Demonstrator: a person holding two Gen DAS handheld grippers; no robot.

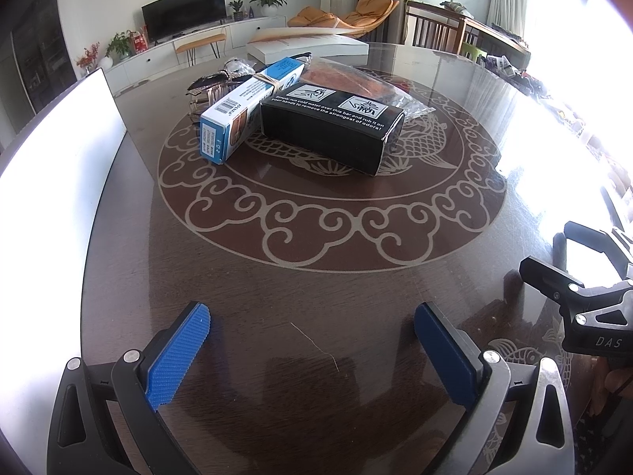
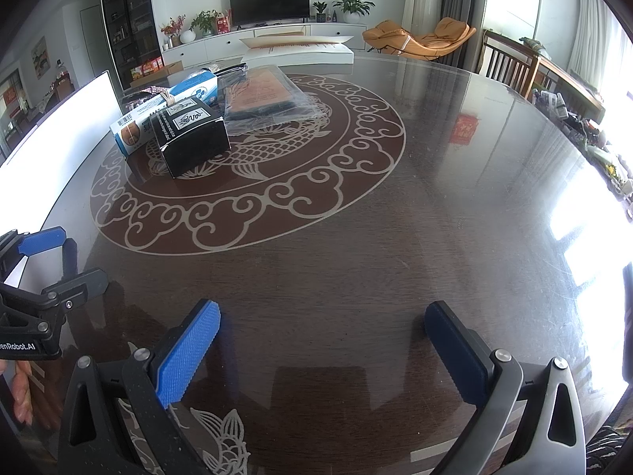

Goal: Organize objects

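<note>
A black box [image 1: 332, 126] [image 2: 194, 136] with white print lies near the middle of the round table [image 1: 316, 277] [image 2: 455, 198]. A blue-and-white carton [image 1: 249, 109] [image 2: 158, 114] bound with a rubber band leans against its left side. Behind them lies an orange-brown item in a clear plastic bag [image 1: 352, 79] [image 2: 265, 97]. A dark, sparkly object [image 1: 213, 81] sits behind the carton. My left gripper [image 1: 312, 316] [image 2: 59, 245] is open over the near table, well short of the pile. My right gripper [image 2: 322, 316] [image 1: 554, 253] is open too, nothing between its fingers.
A white board [image 1: 67, 142] [image 2: 67, 126] stands along the table's left edge. A flat white box [image 1: 308, 45] [image 2: 296, 49] lies at the far edge. Wooden chairs [image 1: 439, 27] [image 2: 510, 63] stand behind right. Fingers of a hand [image 2: 23, 392] show at the left.
</note>
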